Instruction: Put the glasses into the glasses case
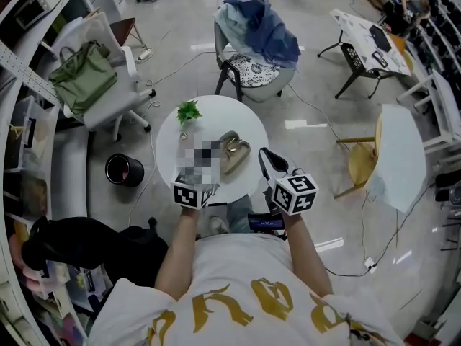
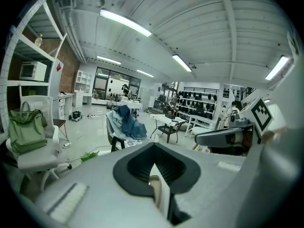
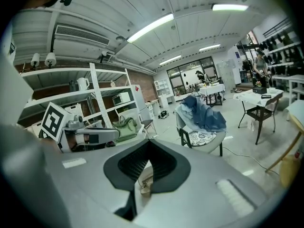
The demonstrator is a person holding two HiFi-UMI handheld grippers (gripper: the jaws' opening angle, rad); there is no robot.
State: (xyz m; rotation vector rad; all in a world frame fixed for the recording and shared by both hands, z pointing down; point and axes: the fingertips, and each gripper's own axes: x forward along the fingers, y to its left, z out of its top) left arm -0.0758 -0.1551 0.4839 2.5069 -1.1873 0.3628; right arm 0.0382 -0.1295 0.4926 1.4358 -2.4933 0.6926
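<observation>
An open beige glasses case (image 1: 232, 152) lies near the middle of the round white table (image 1: 248, 125). I cannot make out the glasses; a mosaic patch covers the table just left of the case. My right gripper (image 1: 265, 153) hovers at the case's right side, its black jaws pressed together and holding nothing. The left gripper's marker cube (image 1: 194, 194) sits at the table's near edge, its jaws under the patch. In the left gripper view the left gripper (image 2: 152, 148) has its tips meeting. A beige piece (image 3: 142, 184) shows below the right gripper's tips.
A small green plant (image 1: 189, 111) stands at the table's far left. Beyond the table is a chair with blue cloth (image 1: 256, 42). A white chair with a green bag (image 1: 86, 74) and a black bin (image 1: 124, 169) are to the left. A white-topped table (image 1: 400, 157) stands to the right.
</observation>
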